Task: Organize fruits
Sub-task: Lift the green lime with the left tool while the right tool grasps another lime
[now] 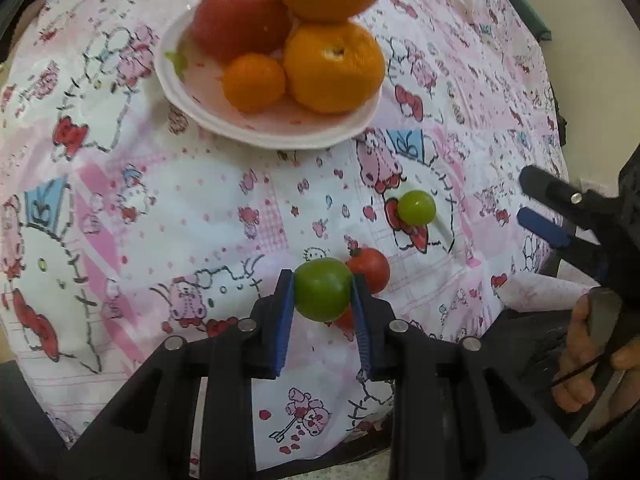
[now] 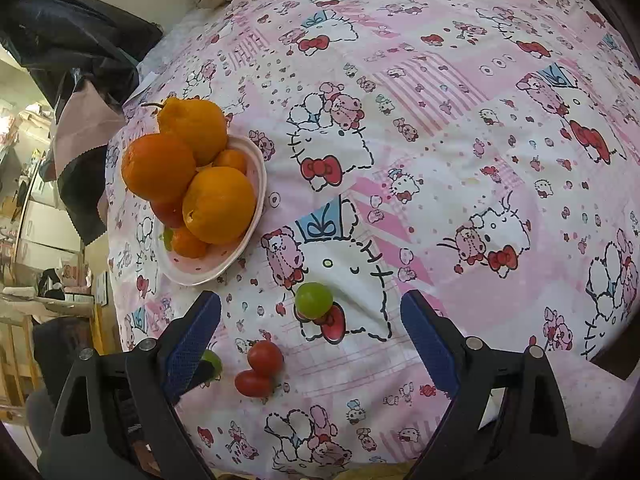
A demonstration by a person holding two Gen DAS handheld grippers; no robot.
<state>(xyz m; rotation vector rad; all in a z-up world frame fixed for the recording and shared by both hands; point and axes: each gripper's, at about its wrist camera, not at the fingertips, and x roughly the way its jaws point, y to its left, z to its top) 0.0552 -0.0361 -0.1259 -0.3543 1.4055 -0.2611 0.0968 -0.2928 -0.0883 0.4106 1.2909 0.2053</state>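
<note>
My left gripper (image 1: 322,294) is shut on a green grape (image 1: 321,289), held just above the cloth. Two red cherry tomatoes (image 1: 370,268) lie right behind it; in the right wrist view they (image 2: 260,366) lie side by side. A second green grape (image 1: 416,207) lies free further right, also in the right wrist view (image 2: 314,300). A white plate (image 1: 276,128) at the back holds several oranges (image 1: 334,66) and a red apple (image 1: 240,20). My right gripper (image 2: 310,340) is open and empty, jaws wide, over the free grape and tomatoes; it shows at the right edge of the left view (image 1: 538,204).
A pink cartoon-print cloth (image 2: 440,160) covers the round table. The plate (image 2: 256,168) sits near the table's left edge in the right wrist view. Dark fabric and shelves (image 2: 60,80) lie beyond that edge. The held grape peeks past my right gripper's left finger (image 2: 212,360).
</note>
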